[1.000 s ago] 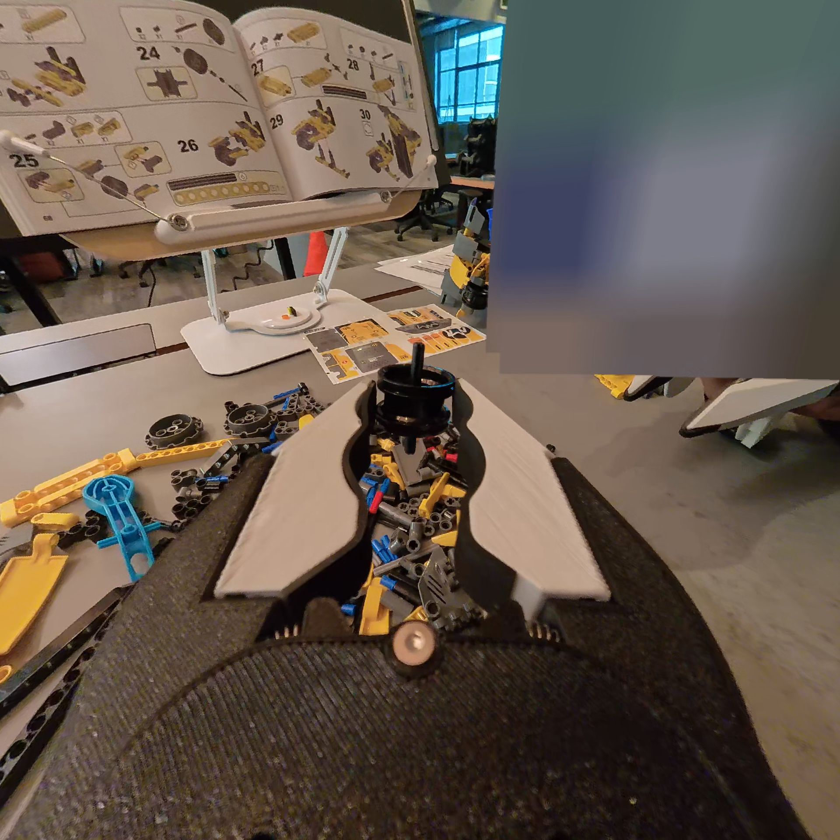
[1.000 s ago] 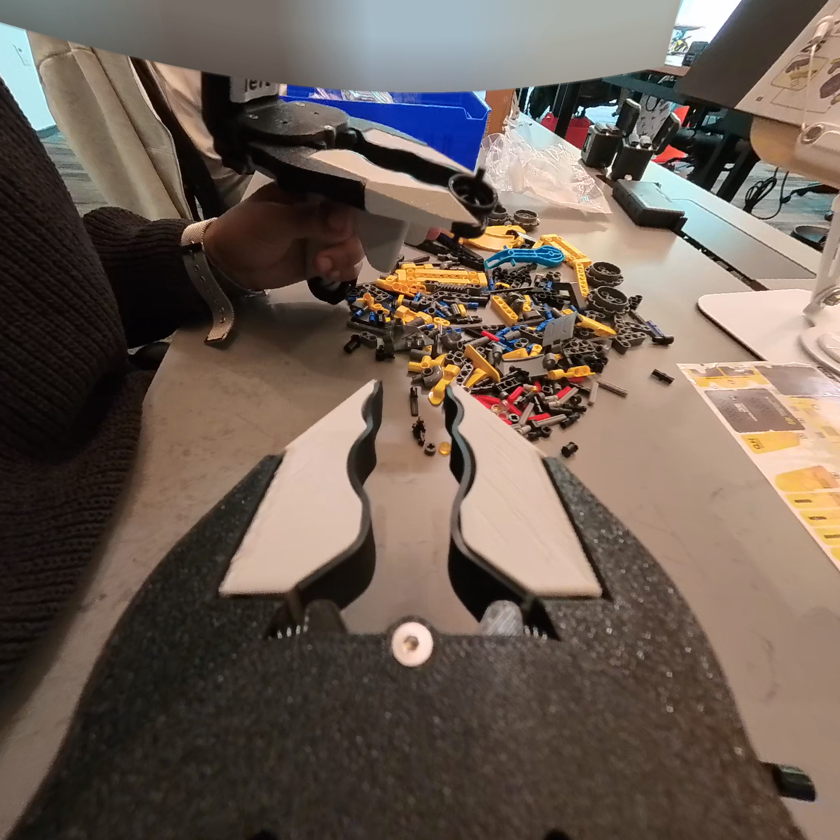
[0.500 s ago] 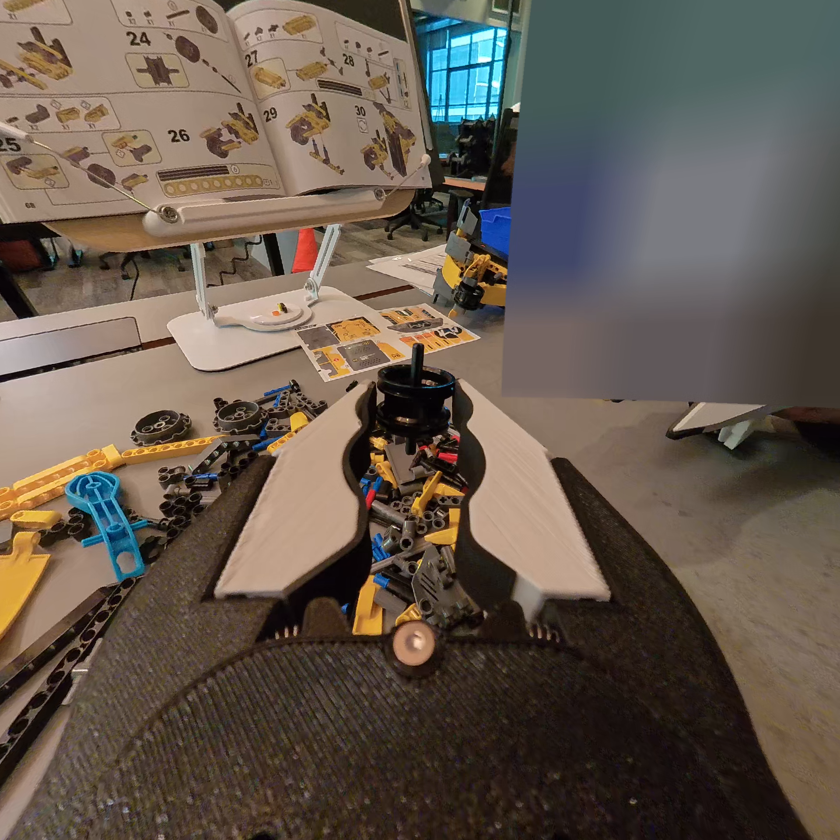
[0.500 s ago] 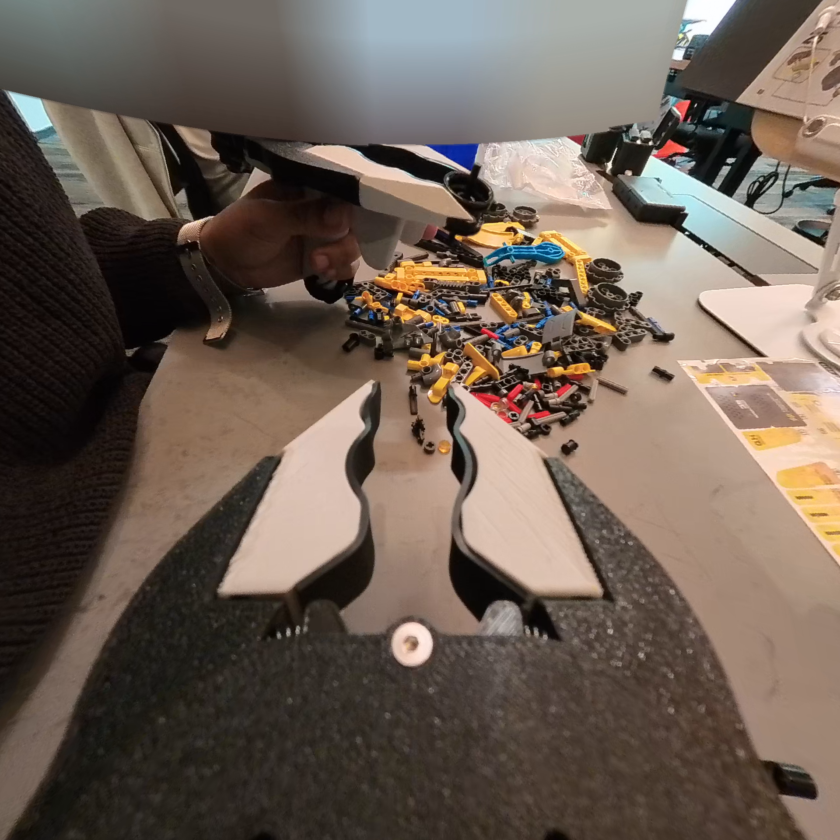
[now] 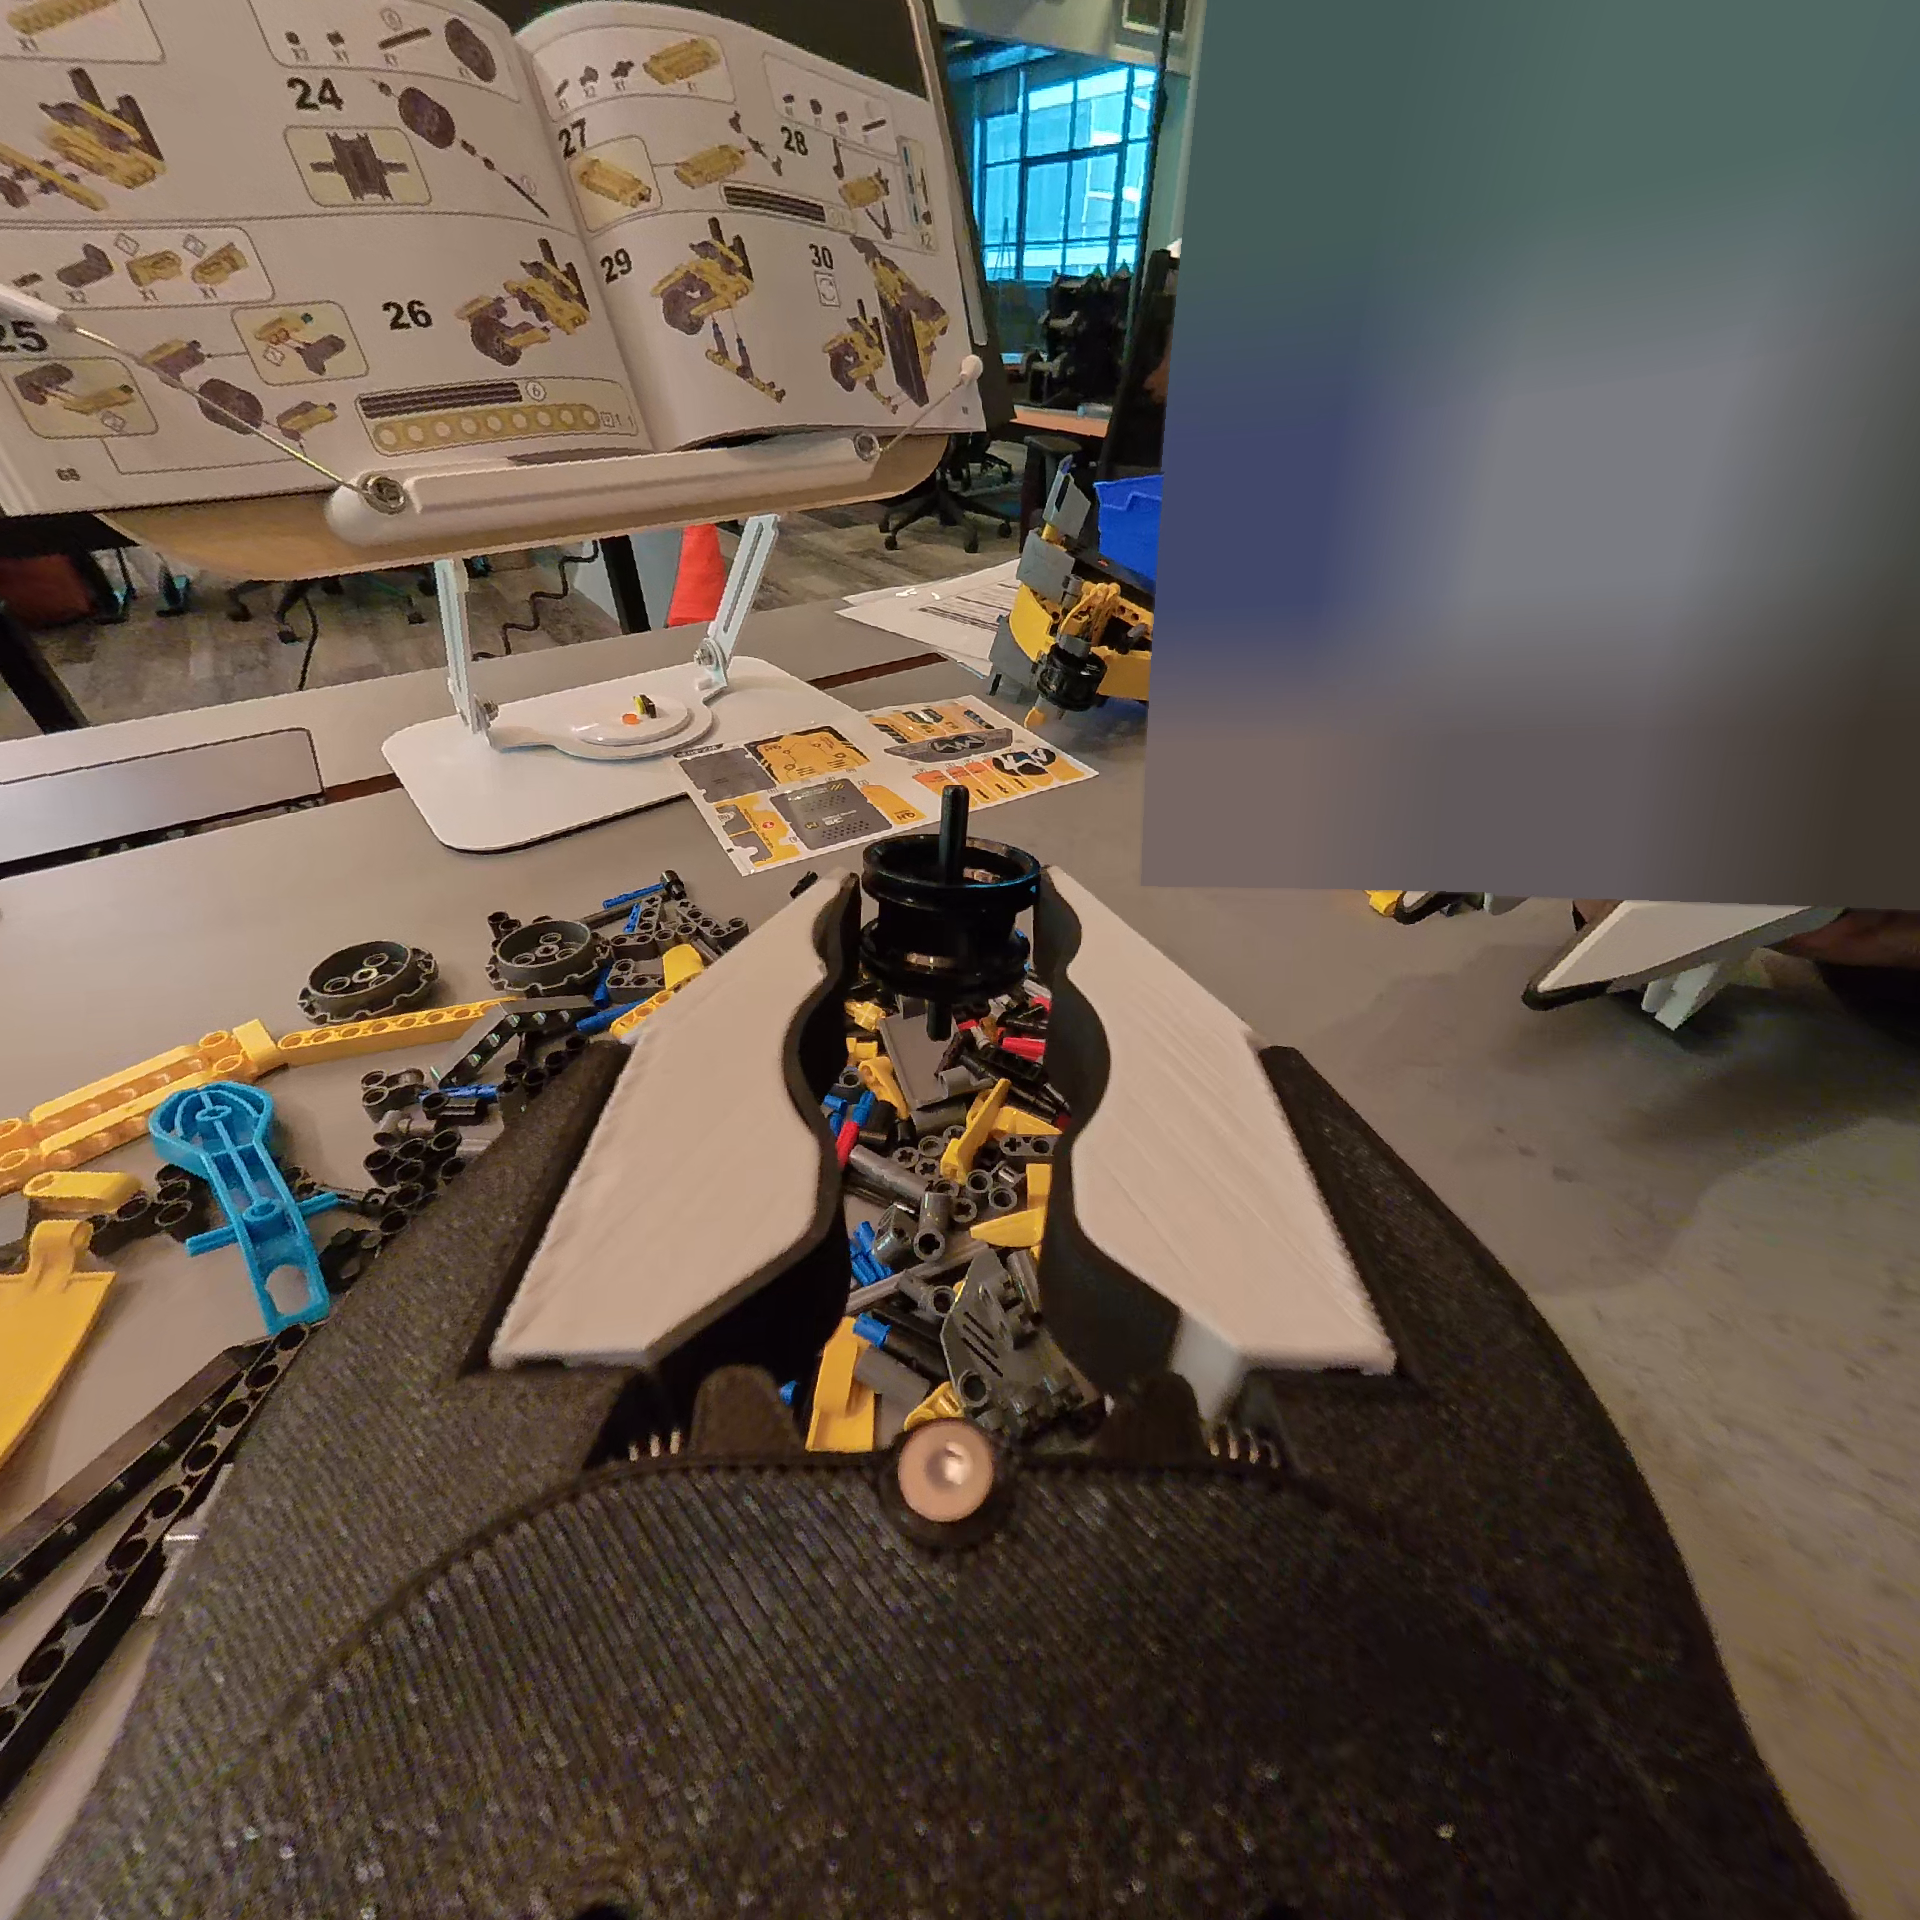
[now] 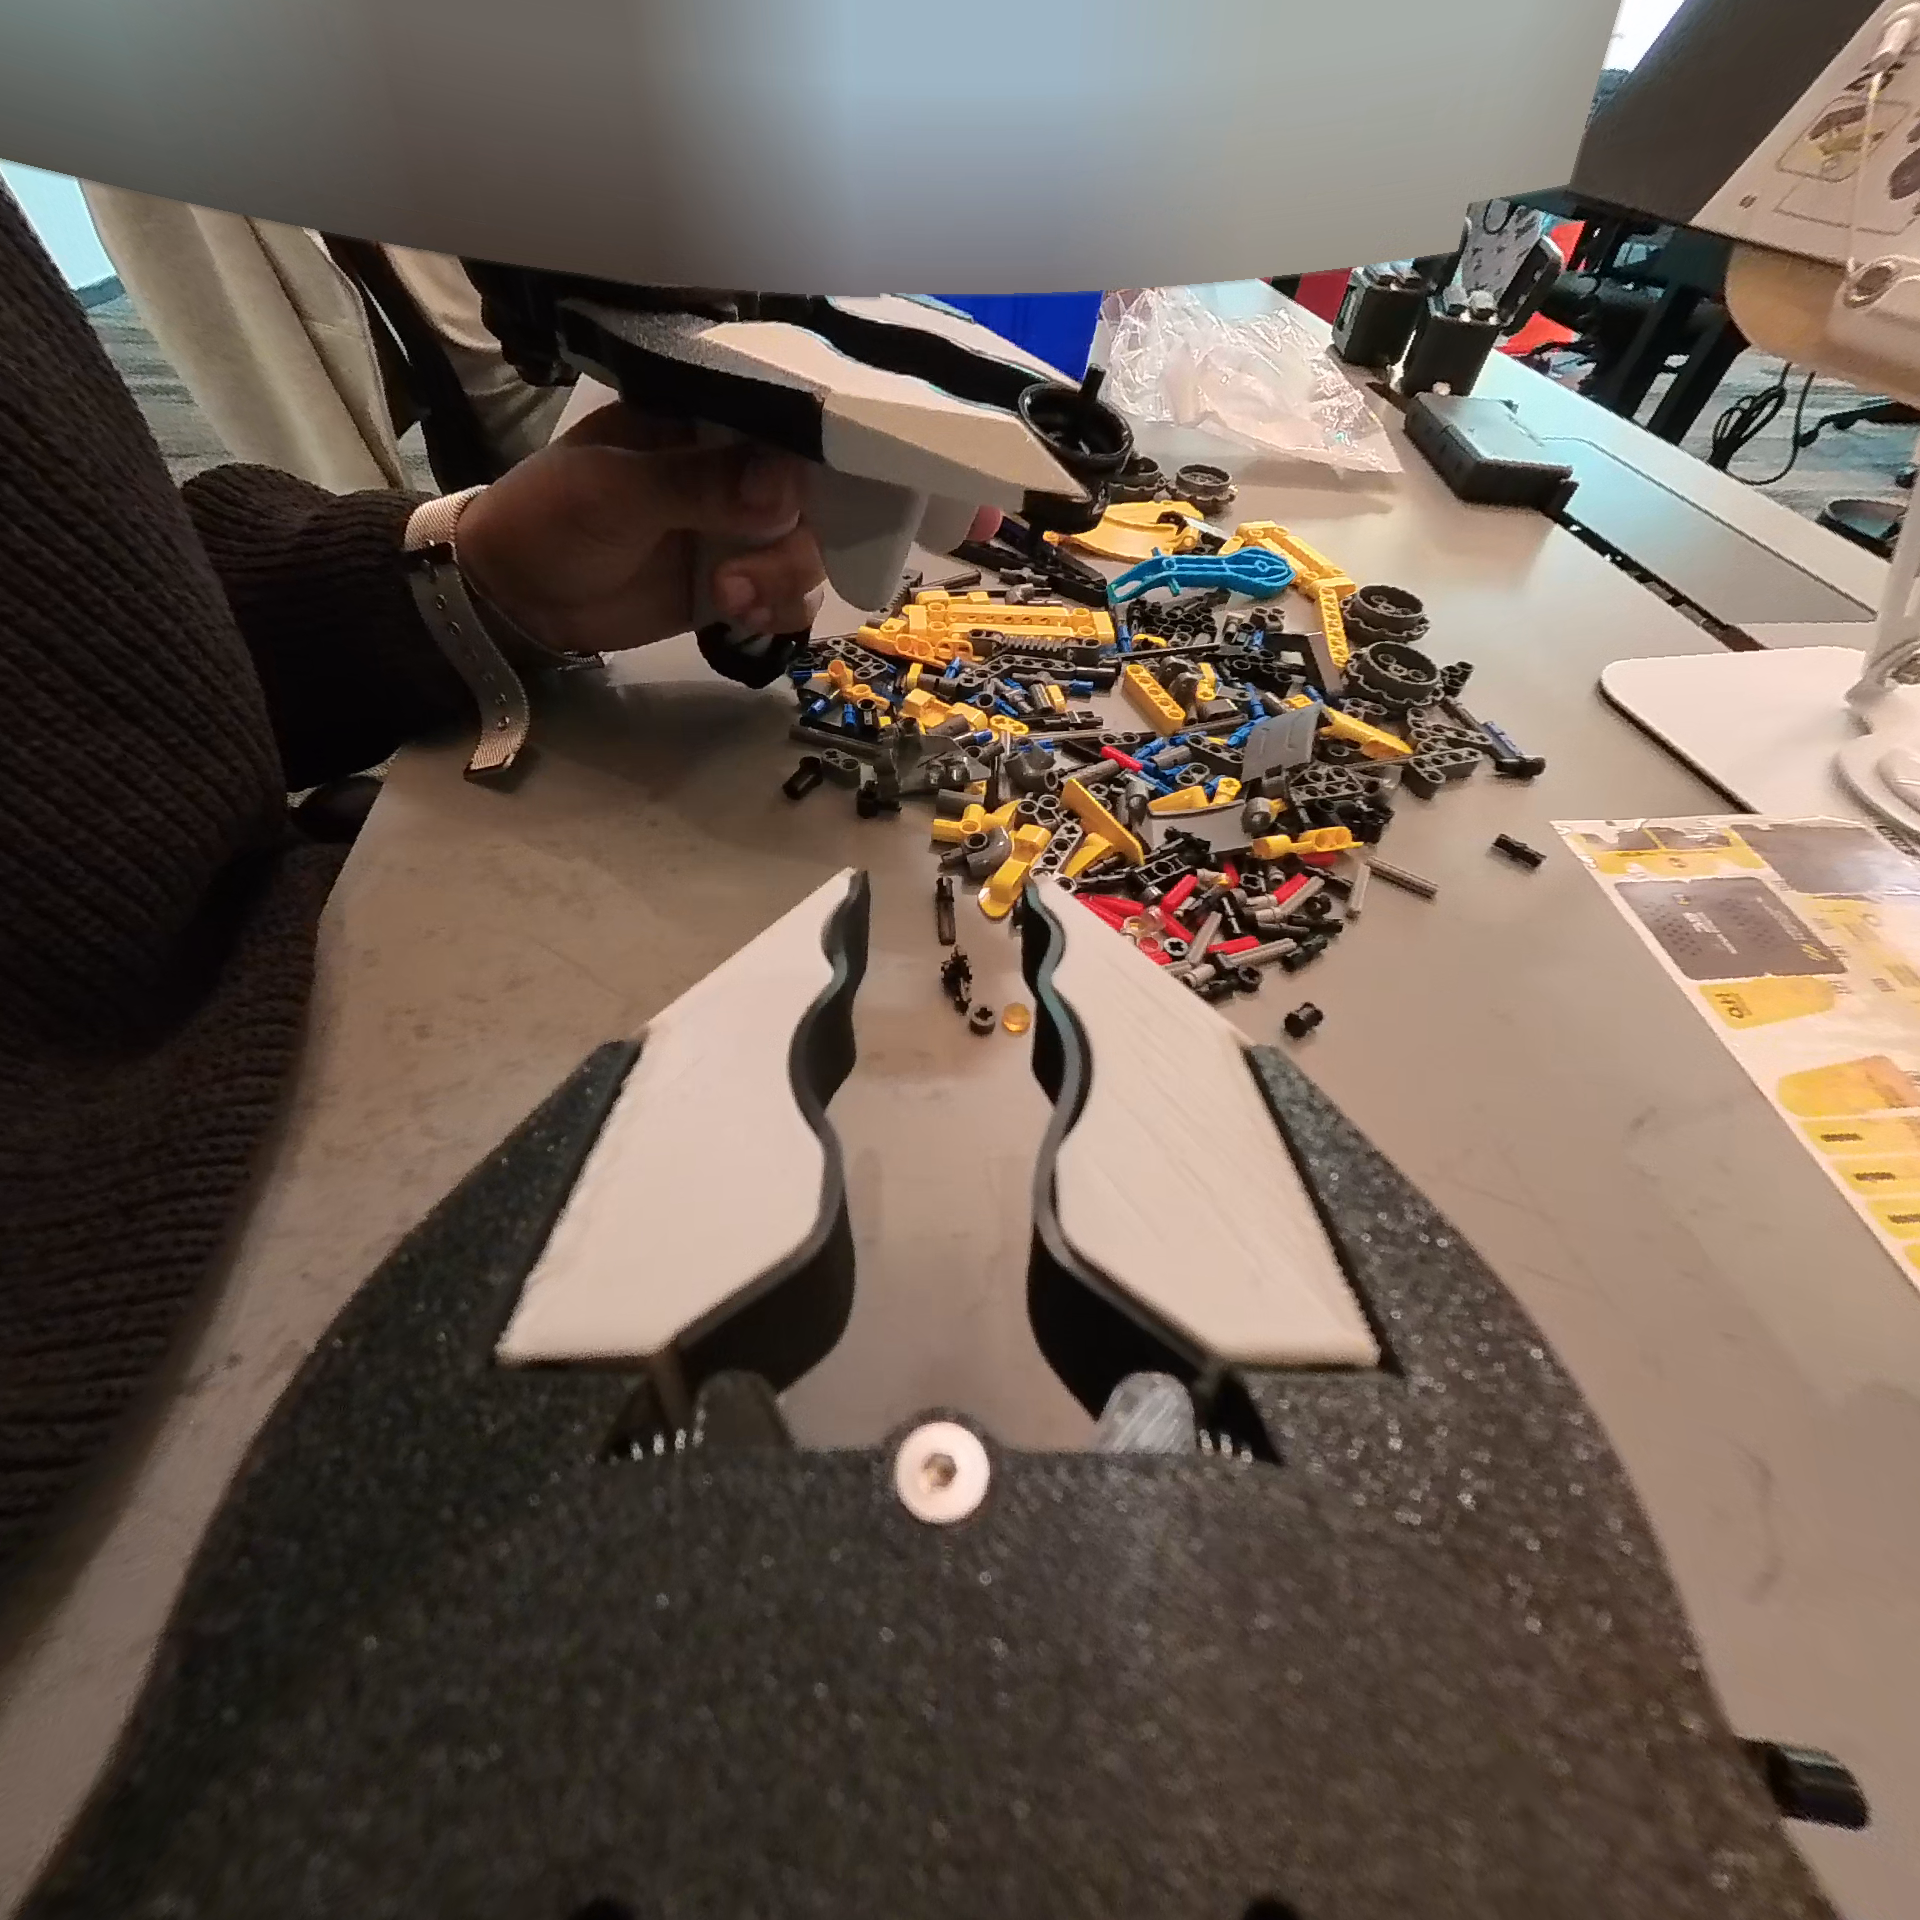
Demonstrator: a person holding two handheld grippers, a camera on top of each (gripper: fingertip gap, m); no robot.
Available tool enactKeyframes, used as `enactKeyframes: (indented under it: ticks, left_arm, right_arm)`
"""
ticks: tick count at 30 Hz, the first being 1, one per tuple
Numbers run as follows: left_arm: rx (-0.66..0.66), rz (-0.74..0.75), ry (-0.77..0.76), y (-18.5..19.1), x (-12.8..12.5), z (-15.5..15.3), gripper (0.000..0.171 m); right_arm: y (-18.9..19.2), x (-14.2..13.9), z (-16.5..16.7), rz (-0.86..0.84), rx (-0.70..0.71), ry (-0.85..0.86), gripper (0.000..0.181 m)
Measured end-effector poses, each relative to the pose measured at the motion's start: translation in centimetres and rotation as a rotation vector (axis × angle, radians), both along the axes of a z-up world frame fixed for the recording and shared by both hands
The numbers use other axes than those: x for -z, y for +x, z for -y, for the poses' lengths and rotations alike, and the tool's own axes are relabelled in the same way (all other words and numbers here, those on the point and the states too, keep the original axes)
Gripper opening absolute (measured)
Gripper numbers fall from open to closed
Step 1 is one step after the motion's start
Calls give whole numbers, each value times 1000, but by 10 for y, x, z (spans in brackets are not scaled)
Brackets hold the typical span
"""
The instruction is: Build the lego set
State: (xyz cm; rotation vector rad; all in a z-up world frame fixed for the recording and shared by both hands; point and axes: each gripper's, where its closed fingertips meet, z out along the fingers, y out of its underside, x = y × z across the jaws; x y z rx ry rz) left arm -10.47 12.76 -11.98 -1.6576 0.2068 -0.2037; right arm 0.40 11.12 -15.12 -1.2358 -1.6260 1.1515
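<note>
The left tongs (image 5: pixel 948 914) are clamped on a black round plastic wheel hub (image 5: pixel 948 920) with a thin black axle (image 5: pixel 954 831) standing upright through its middle. The hub sits between the two pale grey fingertips (image 5: pixel 810 935), lifted above the grey bench (image 5: pixel 1558 1164). Below and behind it lies a loose pile of small yellow, black, grey, blue and red plastic building pieces (image 5: pixel 935 1153). To its left on the bench are a light blue lever-shaped piece (image 5: pixel 244 1174), long yellow perforated beams (image 5: pixel 260 1049) and two dark grey round toothed wheels (image 5: pixel 457 961). Farther back stands a white book stand (image 5: pixel 561 748) carrying an open instruction booklet (image 5: pixel 468 229), with a sticker sheet (image 5: pixel 883 779) beside its base.

The right tongs (image 6: pixel 943 904) are parted and hold nothing, hovering low over the bench at the near edge of the same pile (image 6: pixel 1143 748). A few tiny black bits and a small round amber stud (image 6: pixel 1016 1016) lie between their fingers. In the right wrist view a person's hand (image 6: pixel 623 551), in a dark knitted sleeve (image 6: pixel 135 675), grips the left tongs' handle above the pile's far-left side.
</note>
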Motion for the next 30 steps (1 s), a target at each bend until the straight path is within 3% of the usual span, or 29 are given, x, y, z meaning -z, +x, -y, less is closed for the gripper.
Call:
enactKeyframes:
  ticks: [14,24,30]
  left_arm:
    - [8,11,-2,1,0,0,29]
    - [23,92,0,-4,-3,2,28]
    - [9,79,-15,-7,0,4,28]
  right_arm:
    - [0,0,-2,5,9,-16,30]
    - [-5,0,-29,13,180,-30,24]
    - [-31,10,-33,88,238,-28,15]
